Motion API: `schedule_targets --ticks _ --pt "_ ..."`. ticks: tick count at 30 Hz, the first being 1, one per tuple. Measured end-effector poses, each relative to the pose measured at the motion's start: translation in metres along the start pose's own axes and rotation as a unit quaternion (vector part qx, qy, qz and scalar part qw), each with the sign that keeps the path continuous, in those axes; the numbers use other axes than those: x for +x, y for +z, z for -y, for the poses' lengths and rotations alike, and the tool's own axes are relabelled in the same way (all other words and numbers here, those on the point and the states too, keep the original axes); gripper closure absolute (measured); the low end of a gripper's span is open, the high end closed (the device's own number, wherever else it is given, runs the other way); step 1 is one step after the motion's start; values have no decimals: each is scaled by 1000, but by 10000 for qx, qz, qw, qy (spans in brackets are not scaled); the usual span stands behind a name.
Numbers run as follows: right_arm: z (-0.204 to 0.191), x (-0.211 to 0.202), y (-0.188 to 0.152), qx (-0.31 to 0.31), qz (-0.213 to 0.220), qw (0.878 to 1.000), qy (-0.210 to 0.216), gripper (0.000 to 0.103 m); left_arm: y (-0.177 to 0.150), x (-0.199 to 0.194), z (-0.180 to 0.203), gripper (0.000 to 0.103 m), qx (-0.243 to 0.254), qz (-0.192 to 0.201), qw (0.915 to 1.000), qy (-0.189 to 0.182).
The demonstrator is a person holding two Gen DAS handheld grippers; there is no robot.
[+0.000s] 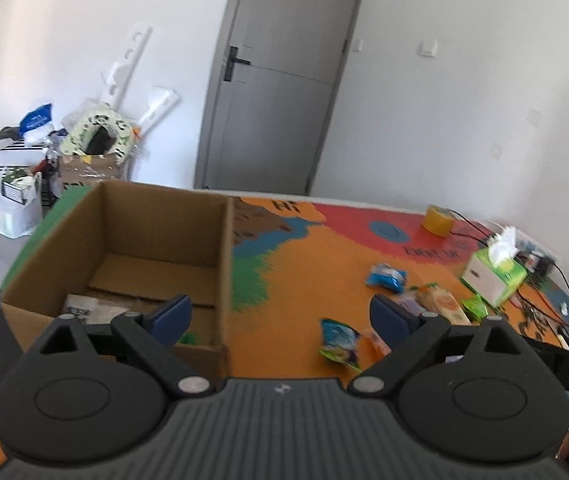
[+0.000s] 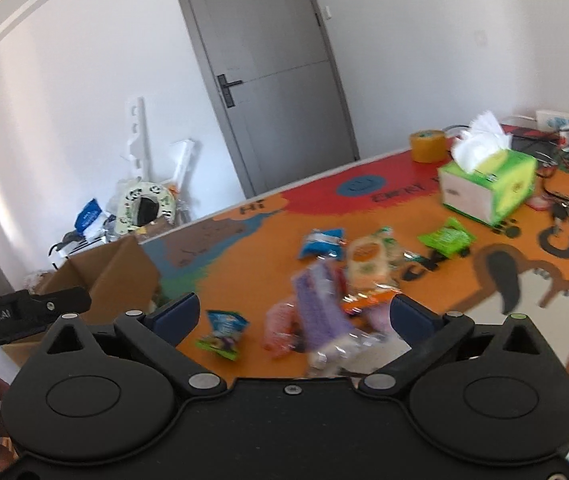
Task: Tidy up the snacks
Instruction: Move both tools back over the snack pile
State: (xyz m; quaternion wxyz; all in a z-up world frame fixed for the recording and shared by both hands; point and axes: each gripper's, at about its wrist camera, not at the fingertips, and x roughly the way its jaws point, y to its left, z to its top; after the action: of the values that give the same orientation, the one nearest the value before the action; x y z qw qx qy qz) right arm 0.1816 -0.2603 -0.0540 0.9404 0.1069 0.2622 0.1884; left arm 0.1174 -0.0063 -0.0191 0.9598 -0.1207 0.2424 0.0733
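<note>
Nearest in the left wrist view: left tool [image 1: 280, 312] spread wide, nothing between its blue pads [image 1: 172, 314], hovering over the near right corner of a cardboard box [image 1: 156, 240]. Open box, standing on the left part of the table [image 1: 304, 280]; paper scraps and something small and green on its floor, too blurred to name. Just right of the box wall on the orange tabletop, a green-and-blue snack bag [image 1: 338, 344]; farther right, a blue packet [image 1: 386, 278], a pale orange-labelled packet [image 1: 440, 302] and a green packet [image 1: 474, 306]. At the right edge, part of the other tool's black body.

Nearest in the right wrist view: right tool [image 2: 294, 316] likewise gaping wide, gripping nothing, above a blurred purple packet [image 2: 318, 312] with a pink packet [image 2: 280, 326] beside it, neither seen clearly from the left. Only the box corner visible here, interior hidden. Countable snacks in this view: roughly seven, all loose on the table and well apart from the box; exact count uncertain through blur.

Farther back in both views: one tissue box [image 2: 488, 184], one roll of yellow tape [image 2: 428, 146], tangled cables. Beyond the table: one grey door [image 1: 280, 80], one black rack with bags on the floor.
</note>
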Motion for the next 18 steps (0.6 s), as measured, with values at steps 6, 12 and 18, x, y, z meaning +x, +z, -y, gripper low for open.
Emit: schedule_targets --ticks 6,12,18 --pt "25 -5 -7 114 -212 9996 -145 0 -12 3 24 8 381 -151 9989 -210" --pt "42 -5 -14 126 -317 9988 -355 0 -21 11 41 8 582 -287 9973 -331" --pt "57 -2 -22 99 -464 9977 -485 4 -31 24 57 9 652 -463 9951 -577"
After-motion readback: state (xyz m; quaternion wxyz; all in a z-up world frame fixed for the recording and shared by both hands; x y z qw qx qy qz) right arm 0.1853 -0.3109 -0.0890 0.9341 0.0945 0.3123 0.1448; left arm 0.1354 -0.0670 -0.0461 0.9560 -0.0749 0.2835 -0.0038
